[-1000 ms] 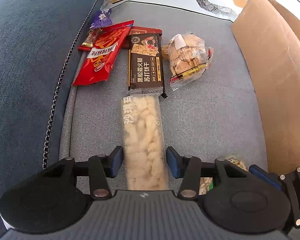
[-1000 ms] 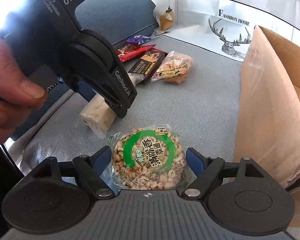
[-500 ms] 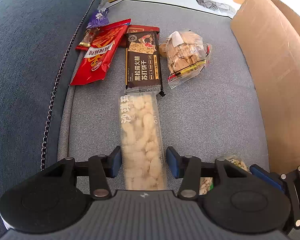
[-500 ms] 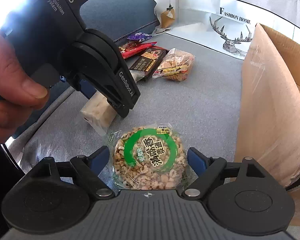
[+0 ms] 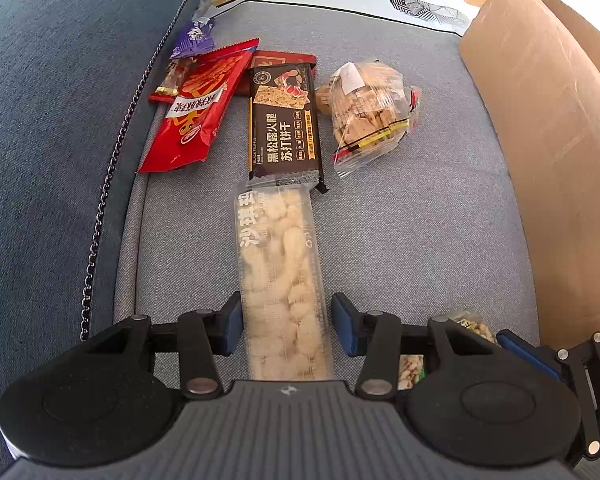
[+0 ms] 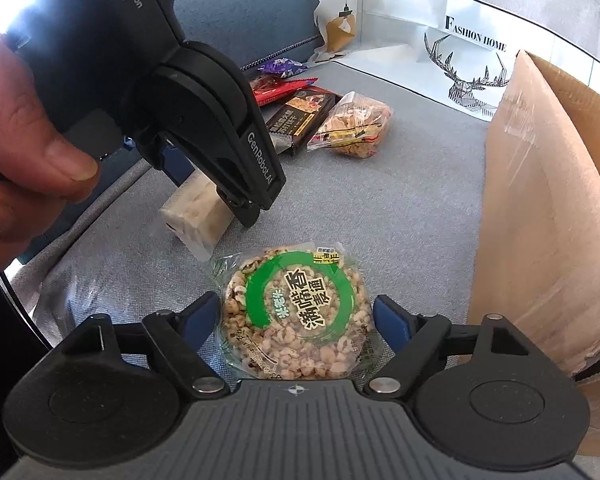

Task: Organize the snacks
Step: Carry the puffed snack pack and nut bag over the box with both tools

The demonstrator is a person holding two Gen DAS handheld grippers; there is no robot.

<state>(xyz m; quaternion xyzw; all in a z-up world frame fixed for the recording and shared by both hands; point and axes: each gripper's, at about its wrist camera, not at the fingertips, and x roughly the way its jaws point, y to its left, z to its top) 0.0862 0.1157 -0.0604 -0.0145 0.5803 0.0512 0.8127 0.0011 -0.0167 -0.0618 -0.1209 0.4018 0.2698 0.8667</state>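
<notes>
Simultaneously, the left gripper (image 5: 286,326) jaws are closing around a rice bar (image 5: 280,276) lying lengthwise between them; the right gripper (image 6: 296,318) jaws are closing, straddling a round puffed cake (image 6: 296,312).

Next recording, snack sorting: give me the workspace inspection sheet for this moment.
Surface: grey sofa cushion, blue backrest behind.
Job's things: long pale snack bar; round puffed-rice cake; red packet, dark cracker pack, clear biscuit bag and purple wrapper grouped beyond.
Clutter: nothing seen.
Grippers: left gripper closing around the bar, a gap showing on one side; right gripper closing, pads clear of the cake.
Cables: nothing seen; a chain trim edges the cushion.
Surroundings: open cardboard box; deer-print fabric.
</notes>
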